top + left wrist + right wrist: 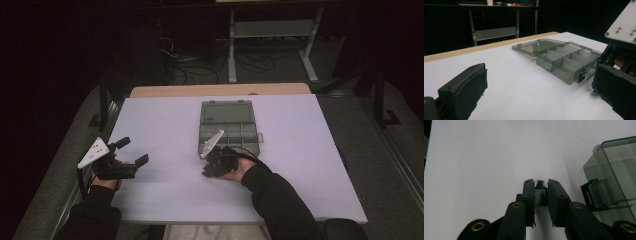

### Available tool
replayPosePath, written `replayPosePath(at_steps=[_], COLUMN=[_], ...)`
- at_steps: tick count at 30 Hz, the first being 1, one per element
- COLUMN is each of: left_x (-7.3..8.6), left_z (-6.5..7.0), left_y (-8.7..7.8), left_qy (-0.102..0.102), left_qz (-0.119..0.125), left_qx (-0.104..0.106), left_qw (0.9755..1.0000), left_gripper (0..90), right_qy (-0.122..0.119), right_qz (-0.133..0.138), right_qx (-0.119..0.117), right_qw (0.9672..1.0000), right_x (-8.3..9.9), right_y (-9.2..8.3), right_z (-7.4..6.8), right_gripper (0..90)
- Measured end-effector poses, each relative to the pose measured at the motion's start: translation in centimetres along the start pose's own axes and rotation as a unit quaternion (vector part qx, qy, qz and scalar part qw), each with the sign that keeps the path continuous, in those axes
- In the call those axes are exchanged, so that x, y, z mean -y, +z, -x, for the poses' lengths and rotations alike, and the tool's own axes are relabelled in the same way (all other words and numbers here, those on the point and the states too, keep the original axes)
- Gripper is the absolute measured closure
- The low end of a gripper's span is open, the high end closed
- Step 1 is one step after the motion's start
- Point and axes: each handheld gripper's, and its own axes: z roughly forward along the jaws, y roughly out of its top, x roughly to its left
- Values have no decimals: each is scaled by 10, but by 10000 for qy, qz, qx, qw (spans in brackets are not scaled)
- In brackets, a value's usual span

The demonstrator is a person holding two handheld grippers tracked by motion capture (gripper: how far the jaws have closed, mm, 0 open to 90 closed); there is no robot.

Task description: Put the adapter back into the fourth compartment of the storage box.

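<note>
Small part: a little dark piece with a light, striped top edge (540, 192) sits clamped between the jaws of the right gripper (540, 185); what kind of part it is I cannot tell.
Place of the part: above the bare counter (165, 200), just beside the front left corner of the box and still outside it.
Right gripper: closed on the small part, low over the counter near the middle, in the high view at (216, 162).
Organizer box: a grey see-through box (230, 131) lies at the middle of the counter toward the far edge; its lid (534, 46) is folded fully back and lies flat.
Compartments: the ones I can see in the left gripper view (567, 65) look empty; the far ones are not clear enough to judge.
Latch: a small black clip (596, 195) hangs on the box front wall, near the right gripper.
Left gripper: jaws wide apart, holding nothing, resting near the left edge of the counter (131, 151), well apart from the box.
Done so far: I judge that the box is opened and the part is picked up.
Left to do: I judge that the part must go over the wall into one compartment and be released; perhaps later the lid is closed.
</note>
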Motion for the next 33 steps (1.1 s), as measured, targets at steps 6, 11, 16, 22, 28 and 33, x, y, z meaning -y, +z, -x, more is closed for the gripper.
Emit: replayPosePath(at_steps=[6, 11, 16, 22, 28, 33], left_x=[0, 0, 0, 0, 0, 0], left_z=[0, 0, 0, 0, 0, 0], left_y=[0, 0, 0, 0, 0, 0], left_qy=[1, 2, 3, -3, 1, -5], left_qz=[-1, 0, -2, -6, -5, -7], left_qx=[-4, -8, -11, -13, -13, -19], left_qw=[10000, 10000, 10000, 10000, 10000, 10000], left_gripper=[0, 0, 0, 0, 0, 0], right_qy=[29, 76, 88, 87, 175, 192], right_qz=[98, 182, 250, 384, 514, 496], right_qx=[52, 97, 148, 151, 271, 375], right_qw=[9999, 9998, 9995, 9991, 9982, 9979], right_x=[1, 2, 3, 4, 7, 7], right_y=[-10, -19, -30, -40, -56, -65], right_z=[1, 2, 2, 3, 10, 14], right_gripper=[754, 754, 752, 752, 753, 752])
